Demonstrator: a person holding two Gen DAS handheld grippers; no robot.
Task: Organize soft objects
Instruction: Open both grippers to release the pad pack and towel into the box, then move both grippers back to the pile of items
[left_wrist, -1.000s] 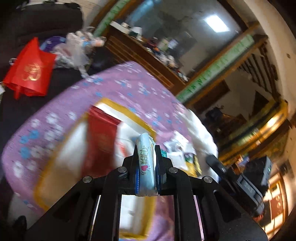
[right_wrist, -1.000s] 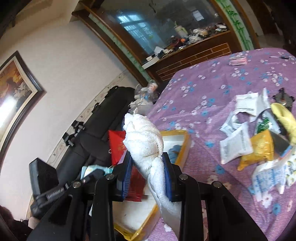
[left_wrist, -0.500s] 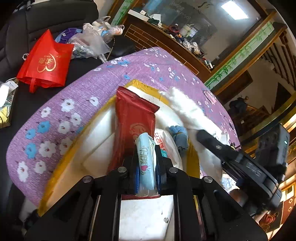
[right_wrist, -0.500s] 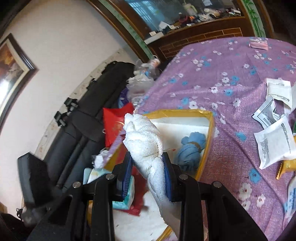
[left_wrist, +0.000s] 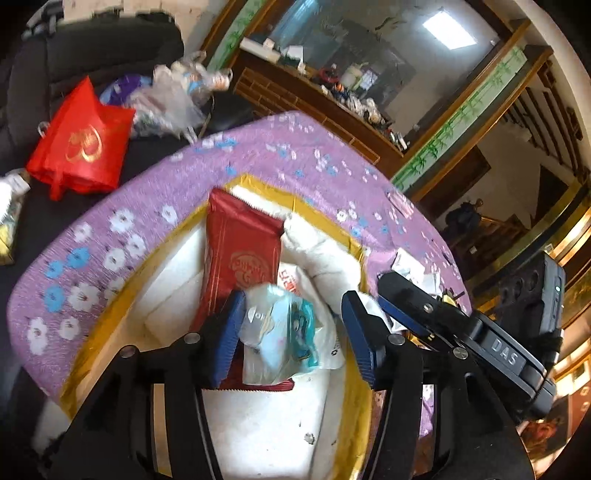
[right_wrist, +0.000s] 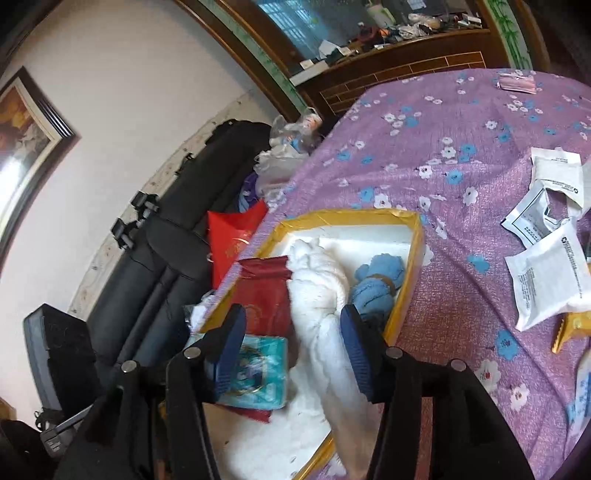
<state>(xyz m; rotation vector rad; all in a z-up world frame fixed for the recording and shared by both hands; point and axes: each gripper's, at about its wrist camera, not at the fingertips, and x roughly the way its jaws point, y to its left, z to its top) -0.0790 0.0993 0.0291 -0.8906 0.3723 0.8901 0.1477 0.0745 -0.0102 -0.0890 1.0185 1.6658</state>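
A white box with a gold rim (left_wrist: 325, 218) (right_wrist: 347, 215) sits on the purple flowered tablecloth. In it lie a red snack packet (left_wrist: 240, 251) (right_wrist: 264, 295), a white knotted towel (left_wrist: 325, 254) (right_wrist: 319, 291), a blue cloth bundle (right_wrist: 376, 280) and a pale blue tissue pack (left_wrist: 277, 332) (right_wrist: 258, 369). My left gripper (left_wrist: 293, 332) is open over the box, with the tissue pack loose between its jaws. My right gripper (right_wrist: 291, 347) is open, with the towel lying between its jaws in the box.
Several white sachets (right_wrist: 546, 269) and a yellow packet (right_wrist: 572, 328) lie on the cloth (right_wrist: 461, 155) to the right. A red bag (left_wrist: 81, 144) (right_wrist: 232, 236) and plastic bags (left_wrist: 166, 103) rest on a dark sofa (right_wrist: 177, 229) beyond the table's edge. A wooden cabinet (right_wrist: 399, 70) stands behind.
Both grippers have opened. The tissue pack has dropped from the left gripper into the box, and the towel has dropped from the right gripper into the box.
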